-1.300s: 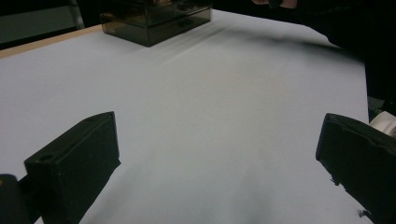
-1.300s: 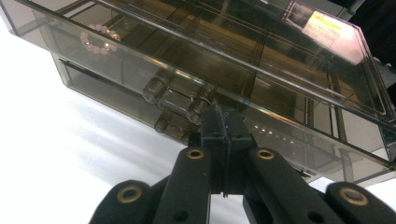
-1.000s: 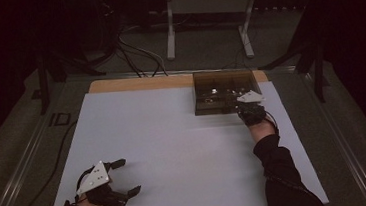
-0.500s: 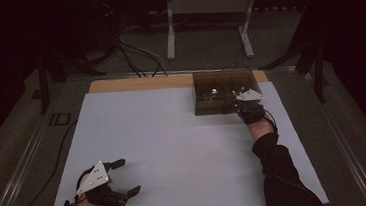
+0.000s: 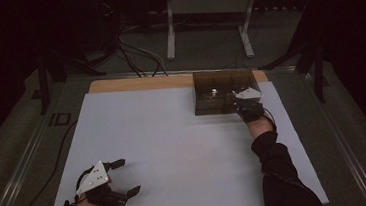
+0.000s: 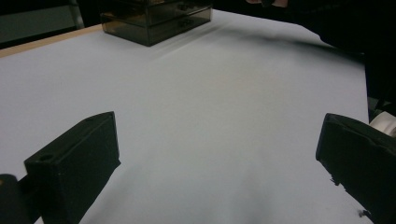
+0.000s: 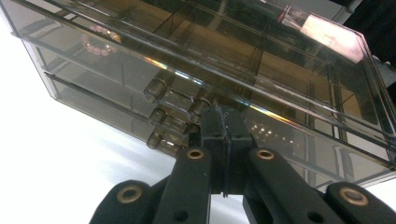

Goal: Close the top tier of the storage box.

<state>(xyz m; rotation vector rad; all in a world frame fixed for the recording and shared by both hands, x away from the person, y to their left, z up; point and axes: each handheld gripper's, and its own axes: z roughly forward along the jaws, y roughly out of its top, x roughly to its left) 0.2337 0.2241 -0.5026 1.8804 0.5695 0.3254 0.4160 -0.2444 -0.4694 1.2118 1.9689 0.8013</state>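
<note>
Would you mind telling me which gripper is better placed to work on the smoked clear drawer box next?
The right gripper: its shut jaws sit at the drawer box's front handles. The left gripper rests open at the table's near left corner, far from the box.

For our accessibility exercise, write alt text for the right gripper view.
The right gripper, jaws shut together, is at the front of a smoky clear drawer box, beside its small round handles. A pink bead bracelet lies inside, on the white table.
</note>
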